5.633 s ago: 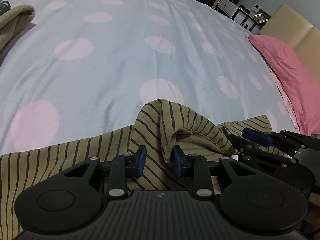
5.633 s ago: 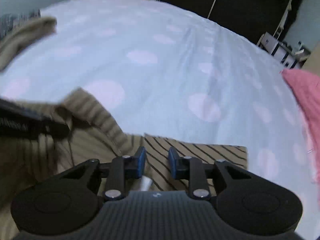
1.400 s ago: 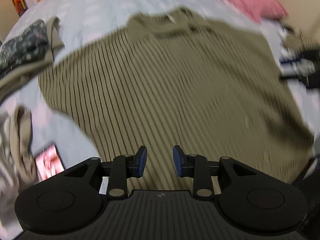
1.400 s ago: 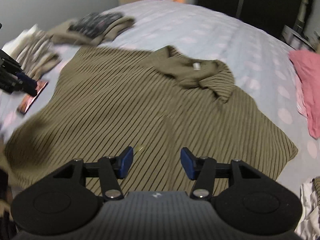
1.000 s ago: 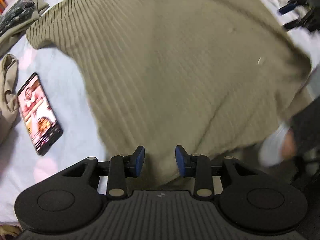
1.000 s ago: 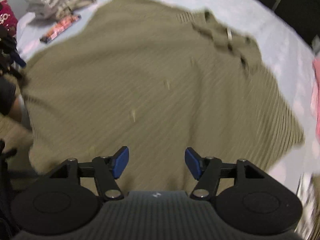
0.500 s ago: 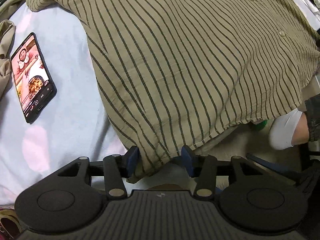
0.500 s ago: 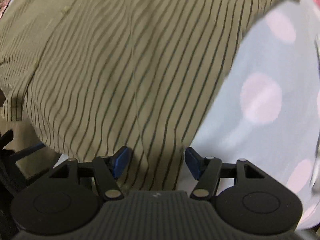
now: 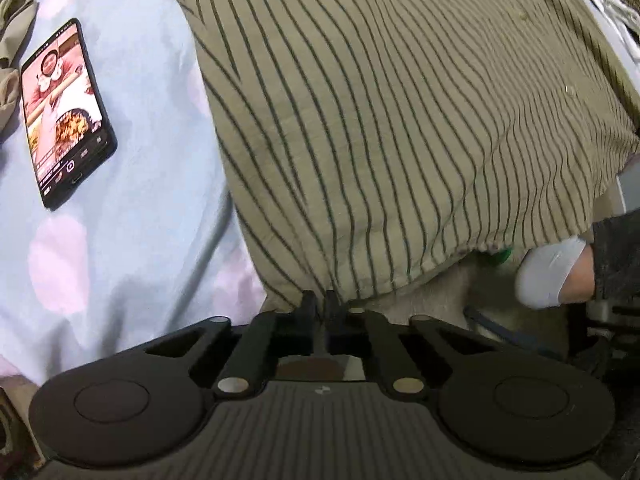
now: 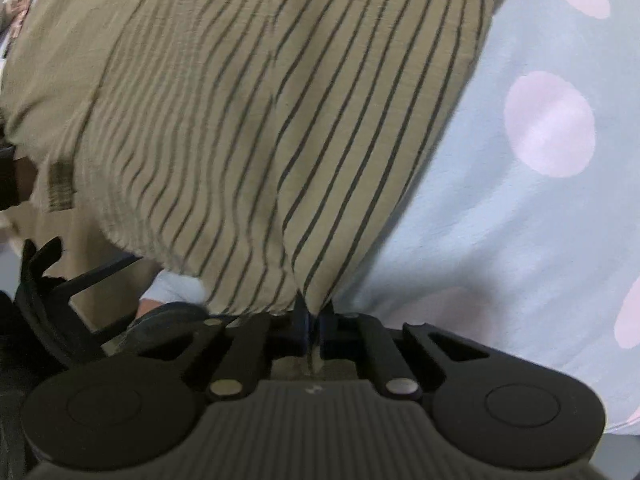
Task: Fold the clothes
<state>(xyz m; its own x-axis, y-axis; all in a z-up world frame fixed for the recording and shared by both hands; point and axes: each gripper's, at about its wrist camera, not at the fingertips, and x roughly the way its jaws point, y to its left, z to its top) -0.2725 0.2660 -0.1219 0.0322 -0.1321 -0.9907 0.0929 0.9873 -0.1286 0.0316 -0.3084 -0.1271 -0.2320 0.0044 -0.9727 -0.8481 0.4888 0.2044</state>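
An olive shirt with dark stripes point(image 9: 400, 120) lies spread on the bed and its bottom hem hangs over the near edge. My left gripper point(image 9: 320, 304) is shut on the hem at its left corner. In the right wrist view the same shirt point(image 10: 248, 128) fills the left half, and my right gripper point(image 10: 314, 312) is shut on the hem at its right corner. The fabric runs up and away from both grippers.
A phone point(image 9: 64, 112) with a lit screen lies on the pale blue sheet with pink dots point(image 9: 132, 184) left of the shirt. More folded clothes point(image 9: 12, 28) sit at the far left. A person's white-socked foot point(image 9: 548, 272) shows below the hem.
Both grippers have come down to the shirt's bottom hem and closed on it; half a second ago their jaws were open around the hem.
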